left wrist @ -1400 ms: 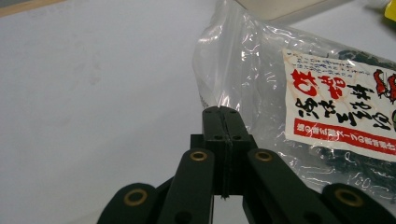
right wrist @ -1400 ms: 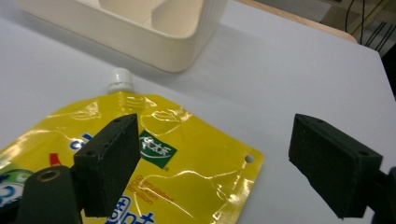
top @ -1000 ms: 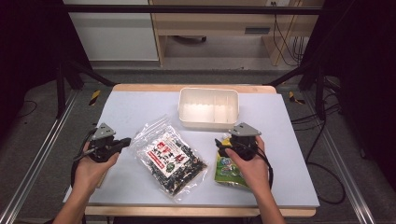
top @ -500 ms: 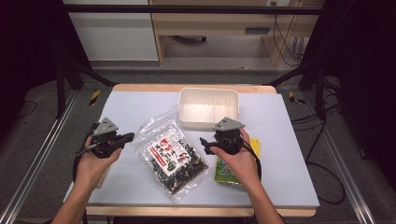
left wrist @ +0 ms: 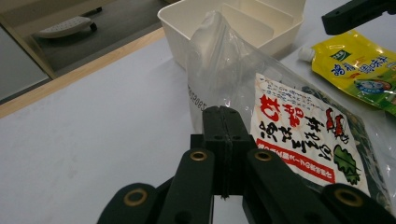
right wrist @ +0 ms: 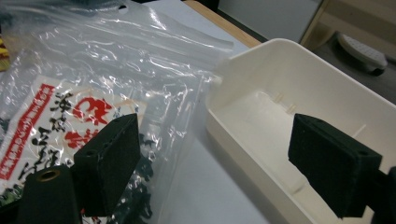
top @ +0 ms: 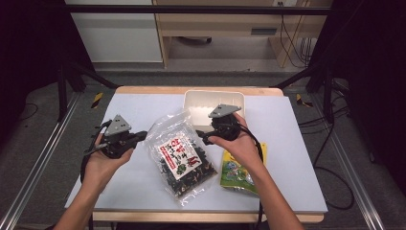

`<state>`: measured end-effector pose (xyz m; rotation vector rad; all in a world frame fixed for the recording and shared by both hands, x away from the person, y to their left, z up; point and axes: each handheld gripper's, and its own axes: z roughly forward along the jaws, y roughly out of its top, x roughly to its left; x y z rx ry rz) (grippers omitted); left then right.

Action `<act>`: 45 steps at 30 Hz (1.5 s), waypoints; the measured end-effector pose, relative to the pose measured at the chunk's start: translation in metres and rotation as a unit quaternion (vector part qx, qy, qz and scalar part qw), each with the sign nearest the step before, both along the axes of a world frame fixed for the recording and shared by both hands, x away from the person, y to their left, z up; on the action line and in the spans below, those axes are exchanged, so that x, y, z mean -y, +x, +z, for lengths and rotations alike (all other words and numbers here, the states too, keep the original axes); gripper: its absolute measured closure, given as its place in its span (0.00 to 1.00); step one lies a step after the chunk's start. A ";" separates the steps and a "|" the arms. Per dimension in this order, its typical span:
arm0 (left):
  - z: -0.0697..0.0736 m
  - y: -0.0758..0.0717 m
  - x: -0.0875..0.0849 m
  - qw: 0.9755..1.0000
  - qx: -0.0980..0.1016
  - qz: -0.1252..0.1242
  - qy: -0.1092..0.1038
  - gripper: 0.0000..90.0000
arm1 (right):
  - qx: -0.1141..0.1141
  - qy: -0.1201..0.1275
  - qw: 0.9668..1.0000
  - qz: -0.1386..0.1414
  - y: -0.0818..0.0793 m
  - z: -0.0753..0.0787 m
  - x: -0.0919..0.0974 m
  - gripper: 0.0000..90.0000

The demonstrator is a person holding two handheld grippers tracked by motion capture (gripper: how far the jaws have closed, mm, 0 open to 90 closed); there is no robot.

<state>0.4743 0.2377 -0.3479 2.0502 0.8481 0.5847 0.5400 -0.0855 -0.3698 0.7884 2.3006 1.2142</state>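
Since the earlier high view, both hands have shifted: the right gripper (top: 205, 136) has left the yellow-green pouch (top: 238, 168) and come to the upper right edge of the clear bag of dried black seaweed (top: 182, 158), and the left gripper (top: 139, 137) has moved closer to the bag's left edge. In the right gripper view, its jaws stand spread wide with nothing between them, one pad (right wrist: 111, 161) over the bag's clear plastic (right wrist: 140, 65) and the other in front of the white plastic tray (right wrist: 299, 98). In the left gripper view, the left gripper's jaws are pressed together on nothing, their tip (left wrist: 224, 122) just at the bag (left wrist: 280, 116). Seen from above, the seaweed bag lies at the middle of the light grey table (top: 297, 143), its empty top end pointing to 12 o'clock. The tray (top: 196, 103) sits at 1 o'clock of the bag, touching its top corner. The pouch lies flat at 3 o'clock of the bag, just beside it, under the right forearm.
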 end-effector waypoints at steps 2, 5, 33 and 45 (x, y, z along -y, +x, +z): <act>0.003 0.000 0.004 1.000 0.002 -0.005 0.001 1.00 | -0.004 0.000 1.000 0.000 0.004 0.001 0.000 0.19; 0.007 -0.001 0.006 1.000 0.006 -0.007 0.001 1.00 | -0.005 -0.003 1.000 0.006 0.008 0.002 0.000 0.20; 0.044 -0.012 0.043 0.997 0.041 -0.051 0.028 1.00 | -0.002 -0.003 1.000 0.020 0.015 0.024 0.022 0.20; 0.056 -0.010 0.058 0.996 0.051 -0.061 0.036 1.00 | -0.048 0.032 0.995 0.081 0.055 0.016 0.025 0.17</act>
